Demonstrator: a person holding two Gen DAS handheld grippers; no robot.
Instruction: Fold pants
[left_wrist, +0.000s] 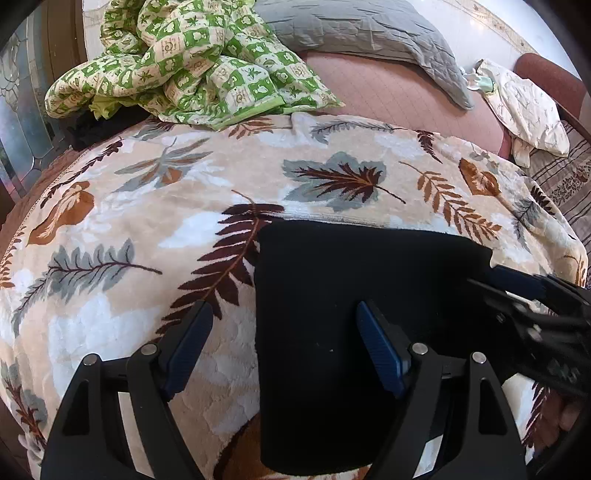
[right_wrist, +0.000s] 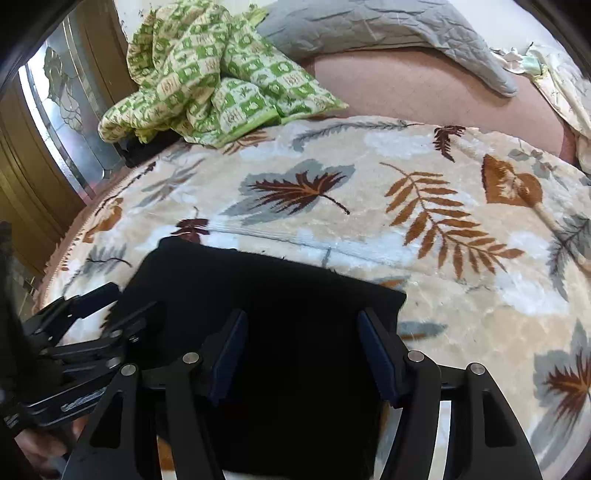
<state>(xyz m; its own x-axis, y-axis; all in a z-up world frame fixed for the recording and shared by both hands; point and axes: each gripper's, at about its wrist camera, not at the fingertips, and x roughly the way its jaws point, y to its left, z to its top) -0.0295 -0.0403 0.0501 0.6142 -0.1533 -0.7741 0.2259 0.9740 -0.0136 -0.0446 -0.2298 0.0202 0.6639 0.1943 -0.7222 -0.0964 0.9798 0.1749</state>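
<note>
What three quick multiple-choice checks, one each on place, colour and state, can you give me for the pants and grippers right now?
1. Where do the black pants lie?
A. On the leaf-print blanket
B. On the grey pillow
C. On the floor

2. What colour is the checked quilt bunched at the far side?
A. Red and white
B. Green and cream
C. Plain blue

3. How does the right gripper stand?
A. Shut on the pants
B. Shut on the quilt
C. Jaws apart over the pants, gripping nothing

Answers:
1 A: the folded dark cloth rests flat on the blanket, with leaf print showing on three sides.
2 B: green squares alternate with cream ones.
3 C: the right wrist view shows a wide gap between the blue pads, with no cloth pinched. The left gripper is likewise open.
</note>
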